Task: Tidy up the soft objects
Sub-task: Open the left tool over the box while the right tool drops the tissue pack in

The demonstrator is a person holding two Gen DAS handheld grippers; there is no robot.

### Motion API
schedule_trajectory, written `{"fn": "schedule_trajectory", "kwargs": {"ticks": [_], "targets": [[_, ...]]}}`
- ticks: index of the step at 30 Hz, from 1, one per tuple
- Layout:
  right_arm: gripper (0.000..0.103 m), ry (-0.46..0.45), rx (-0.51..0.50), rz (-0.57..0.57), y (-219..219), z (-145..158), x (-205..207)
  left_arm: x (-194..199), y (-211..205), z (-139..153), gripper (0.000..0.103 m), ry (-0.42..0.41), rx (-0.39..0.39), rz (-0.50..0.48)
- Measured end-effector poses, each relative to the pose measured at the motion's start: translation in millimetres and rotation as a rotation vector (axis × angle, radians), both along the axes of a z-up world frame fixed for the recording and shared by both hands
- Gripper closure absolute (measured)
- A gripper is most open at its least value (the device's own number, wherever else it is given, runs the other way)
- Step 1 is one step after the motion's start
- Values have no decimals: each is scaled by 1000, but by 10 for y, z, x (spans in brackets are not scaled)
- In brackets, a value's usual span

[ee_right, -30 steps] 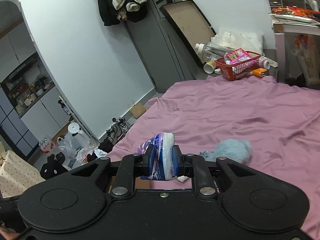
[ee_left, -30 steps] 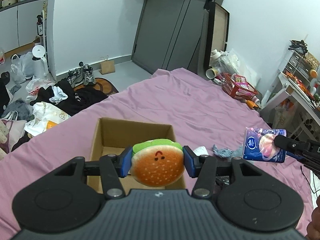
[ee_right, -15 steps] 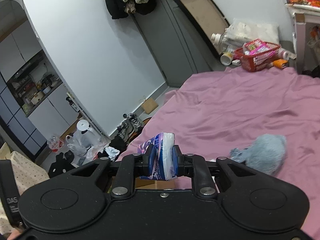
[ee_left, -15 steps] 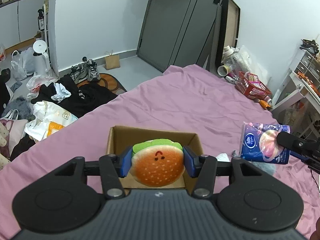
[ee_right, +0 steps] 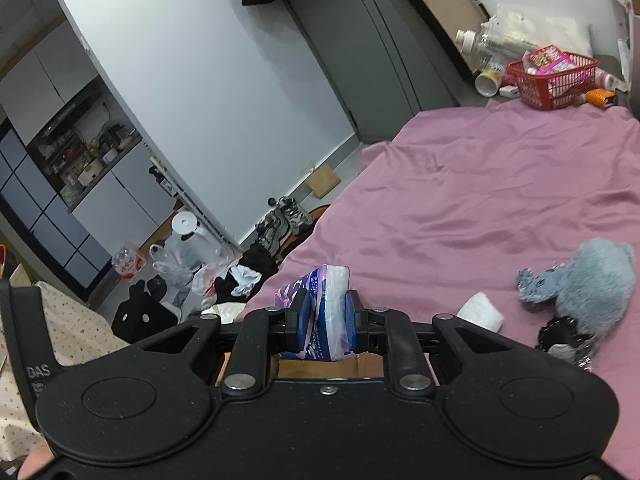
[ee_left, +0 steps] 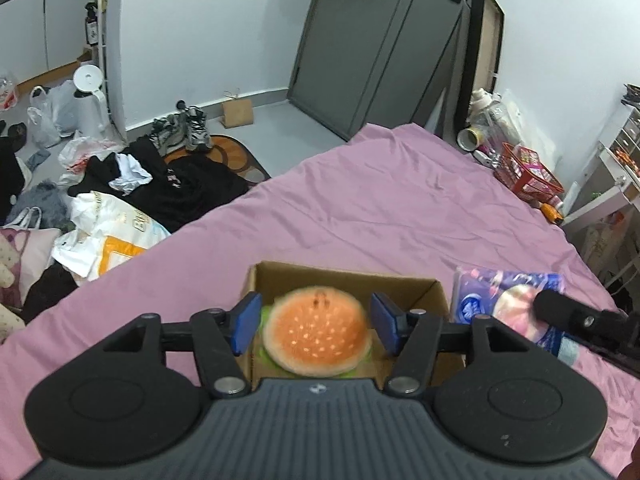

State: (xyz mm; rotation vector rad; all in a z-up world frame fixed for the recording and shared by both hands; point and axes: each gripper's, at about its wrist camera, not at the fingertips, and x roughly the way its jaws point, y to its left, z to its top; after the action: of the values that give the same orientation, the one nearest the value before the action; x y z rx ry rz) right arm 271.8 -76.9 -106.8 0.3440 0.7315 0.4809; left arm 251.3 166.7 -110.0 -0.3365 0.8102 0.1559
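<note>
Covering most of both views, the pink bedsheet (ee_left: 400,216) carries an open cardboard box (ee_left: 344,278) near its front edge. The left gripper (ee_left: 316,322) hangs over the box with its blue pads spread wide; the burger toy (ee_left: 316,330) sits between them, touching neither, blurred, bun face up, apparently dropping into the box. Step in hand, by judgement: depositing the toy. The right gripper (ee_right: 323,322) is clamped on a tissue pack (ee_right: 320,308), just right of the box in the left view. The pack's long axis runs forward along the fingers, its open white end pointing away from the camera and slightly upward. Next move, as judged: shift the pack left over the opening, then release. Still on the sheet: a grey plush (ee_right: 592,280) and a white roll (ee_right: 480,312).
</note>
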Motion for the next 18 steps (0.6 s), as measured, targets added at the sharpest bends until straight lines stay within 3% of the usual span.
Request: {"fn": "schedule_trajectory", "kwargs": {"ticks": [8,10,12,18], "targets": [[82,45,79,33,101,-50,57,-78,87,107,42,-10,-18,37],[72,75,117,42,126,-75,95,-111,89,134,42,-7,-20,43],[51,98,126,54,144,-76,103,-140,75,167,41,-1,-19,44],[47,99,64,33,23,31,-8,-235,-29,261,23,4,-4,39]]}}
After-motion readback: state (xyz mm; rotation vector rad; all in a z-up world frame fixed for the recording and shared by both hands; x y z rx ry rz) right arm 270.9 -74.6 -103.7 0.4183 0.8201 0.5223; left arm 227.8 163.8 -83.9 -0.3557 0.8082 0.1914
